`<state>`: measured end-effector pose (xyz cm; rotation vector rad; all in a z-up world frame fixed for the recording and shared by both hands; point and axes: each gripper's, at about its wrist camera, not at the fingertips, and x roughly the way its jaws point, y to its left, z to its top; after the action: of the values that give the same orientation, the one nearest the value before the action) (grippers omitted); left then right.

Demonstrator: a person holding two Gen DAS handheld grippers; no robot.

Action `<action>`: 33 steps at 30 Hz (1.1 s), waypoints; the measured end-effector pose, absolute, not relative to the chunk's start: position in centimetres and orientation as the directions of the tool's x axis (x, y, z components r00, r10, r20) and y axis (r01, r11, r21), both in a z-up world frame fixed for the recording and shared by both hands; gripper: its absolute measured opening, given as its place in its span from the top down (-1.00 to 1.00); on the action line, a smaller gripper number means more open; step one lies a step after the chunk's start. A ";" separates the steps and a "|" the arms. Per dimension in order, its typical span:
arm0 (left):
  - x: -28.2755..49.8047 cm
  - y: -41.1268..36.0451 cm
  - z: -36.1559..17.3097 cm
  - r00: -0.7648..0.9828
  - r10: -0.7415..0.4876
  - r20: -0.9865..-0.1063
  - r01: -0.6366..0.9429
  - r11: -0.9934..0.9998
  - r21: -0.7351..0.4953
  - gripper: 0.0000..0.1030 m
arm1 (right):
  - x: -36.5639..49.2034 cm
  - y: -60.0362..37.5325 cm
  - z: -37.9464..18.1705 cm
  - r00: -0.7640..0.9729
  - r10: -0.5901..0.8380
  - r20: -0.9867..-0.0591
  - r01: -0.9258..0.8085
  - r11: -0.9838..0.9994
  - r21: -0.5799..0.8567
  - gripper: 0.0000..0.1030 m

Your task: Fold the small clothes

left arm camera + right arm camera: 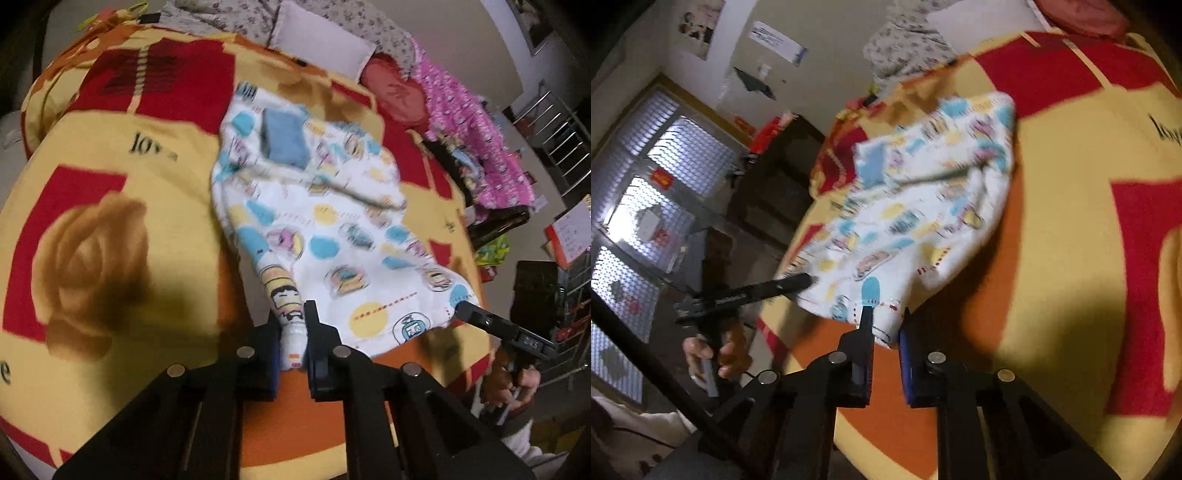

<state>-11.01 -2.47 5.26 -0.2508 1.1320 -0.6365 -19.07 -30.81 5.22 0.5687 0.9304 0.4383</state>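
While the small white cartoon-print garment is lying spread near the bed's front edge, on the red-and-yellow rose blanket, both tongs are biting its near hem. The left gripper is pinching one bunched corner between its 2 fingers; the right gripper is clamping the other corner. A blue folded cloth is sitting on the garment's far end. Pink bedding is piling along the bed's far right edge.

Black fingers, blue pads, silver screws.
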 end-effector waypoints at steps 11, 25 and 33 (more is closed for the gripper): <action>-1.1 -3.8 9.1 0.288 -0.643 -0.710 0.330 0.762 -0.557 0.80 | -10.8 -34.6 9.8 0.645 0.545 -0.536 -0.102 0.757 0.646 0.77; 8.3 -3.3 7.5 0.376 -0.544 -0.751 0.193 0.838 -0.510 -0.38 | 1.0 -38.6 4.8 0.637 0.330 -0.696 0.119 0.851 0.512 0.23; 6.6 -1.3 9.2 0.414 -0.447 -0.793 0.197 0.895 -0.401 -0.39 | -3.1 -35.7 10.0 0.655 0.370 -0.659 -0.049 0.891 0.452 0.06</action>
<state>6.58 -1.27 9.18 -0.2614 1.0719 -0.4104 -3.13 -35.68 9.97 0.4188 0.8276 0.2458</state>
